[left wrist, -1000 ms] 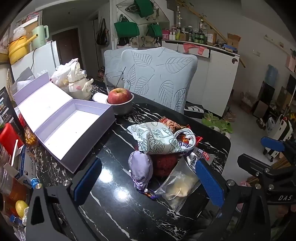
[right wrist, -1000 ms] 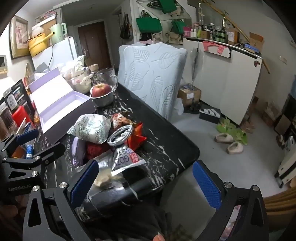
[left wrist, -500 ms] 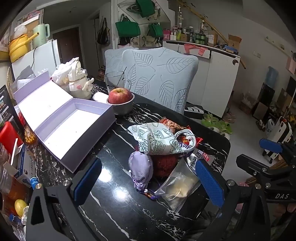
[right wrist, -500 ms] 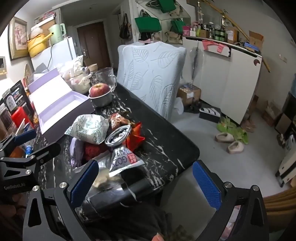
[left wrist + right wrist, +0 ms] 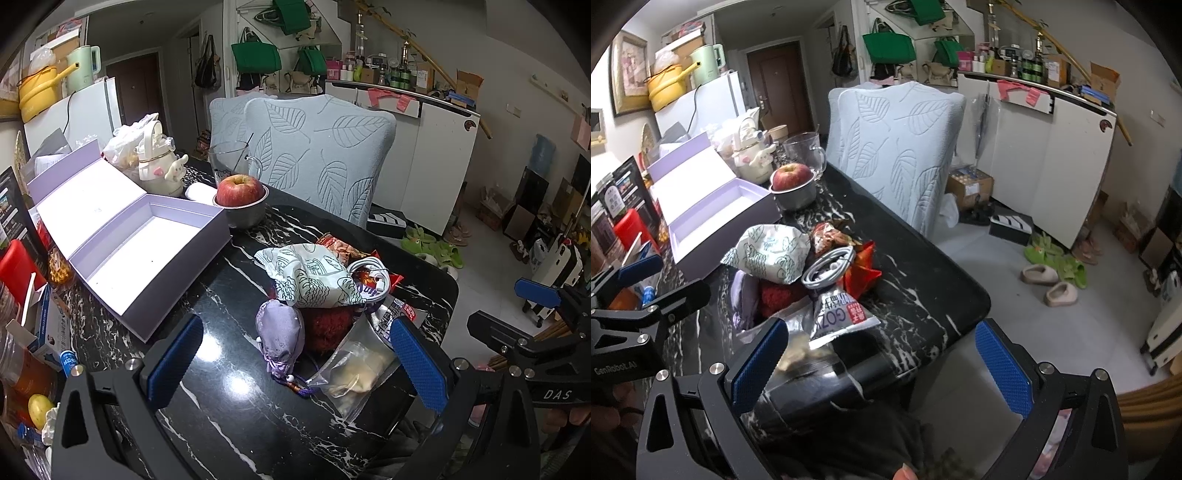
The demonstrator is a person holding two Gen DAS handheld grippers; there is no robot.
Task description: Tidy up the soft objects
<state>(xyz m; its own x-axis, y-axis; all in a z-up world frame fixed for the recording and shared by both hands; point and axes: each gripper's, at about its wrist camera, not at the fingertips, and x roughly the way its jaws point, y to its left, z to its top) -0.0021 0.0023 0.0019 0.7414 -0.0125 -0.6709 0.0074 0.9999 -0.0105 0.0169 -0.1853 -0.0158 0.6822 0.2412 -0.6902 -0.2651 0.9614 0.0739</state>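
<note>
A heap of soft things lies on the black marble table [image 5: 229, 398]: a lilac drawstring pouch [image 5: 280, 334], a red fuzzy item [image 5: 327, 326], a white-green patterned bag [image 5: 312, 275], a coiled white cable [image 5: 371, 275], snack packets and a clear zip bag [image 5: 356, 373]. An open lilac box [image 5: 147, 240] stands left of the heap. My left gripper [image 5: 295, 360] hovers open just in front of the pouch and zip bag. My right gripper [image 5: 882, 363] is open at the table's near corner, with the silver GOZ packet [image 5: 840, 314] and patterned bag [image 5: 772, 253] ahead.
An apple in a steel bowl [image 5: 242, 206], a glass mug [image 5: 231, 158] and a cream bottle [image 5: 159, 162] stand behind the box. A leaf-patterned chair [image 5: 317, 155] is at the far edge. Boxes and a red item [image 5: 16, 269] crowd the left side. Slippers [image 5: 1052, 273] lie on the floor.
Both grippers have shifted only slightly; the heap appears a little closer in the right wrist view. Nothing was taken hold of or moved.
</note>
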